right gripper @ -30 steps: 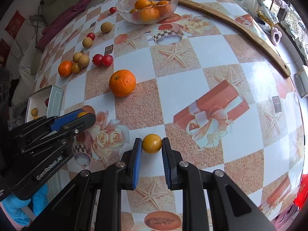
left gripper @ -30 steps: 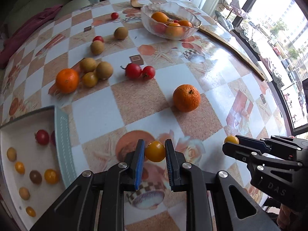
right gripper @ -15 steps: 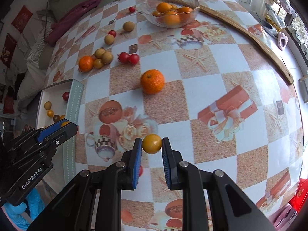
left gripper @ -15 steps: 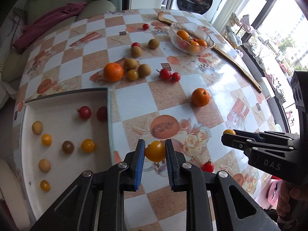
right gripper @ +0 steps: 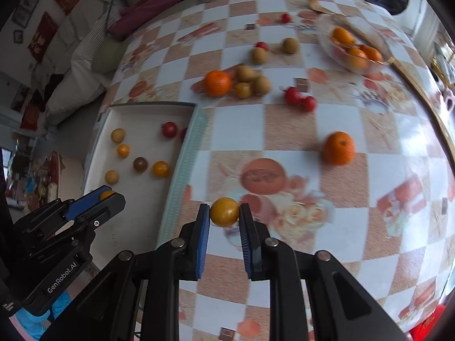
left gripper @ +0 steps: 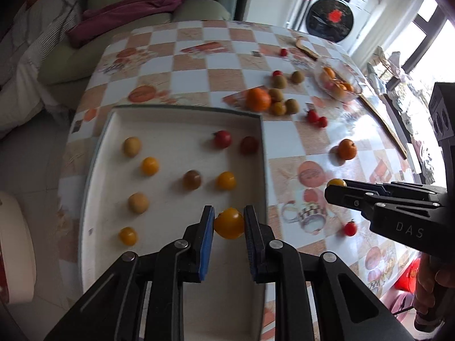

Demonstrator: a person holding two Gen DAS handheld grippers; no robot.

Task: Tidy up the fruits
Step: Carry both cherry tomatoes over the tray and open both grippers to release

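My left gripper (left gripper: 227,223) is shut on a yellow cherry tomato (left gripper: 229,223) and holds it above the near right part of the white tray (left gripper: 176,119). The tray holds several small tomatoes, yellow, red and brown. My right gripper (right gripper: 224,213) is shut on another yellow cherry tomato (right gripper: 224,211) and hangs over the table just right of the tray's rim (right gripper: 182,164). Each gripper shows in the other's view, the right one in the left wrist view (left gripper: 335,187) and the left one in the right wrist view (right gripper: 109,196).
Loose on the checked tablecloth lie two oranges (right gripper: 339,148) (right gripper: 217,83), several brown-green fruits (right gripper: 253,82), red cherry tomatoes (right gripper: 300,99) and one small red tomato (left gripper: 350,229). A glass bowl (right gripper: 327,42) of oranges stands at the far right. A sofa lies beyond the table.
Both grippers have moved left with their tomatoes. The left one has gone from over the tablecloth to over the tray; the right one now hangs near the tray's rim.
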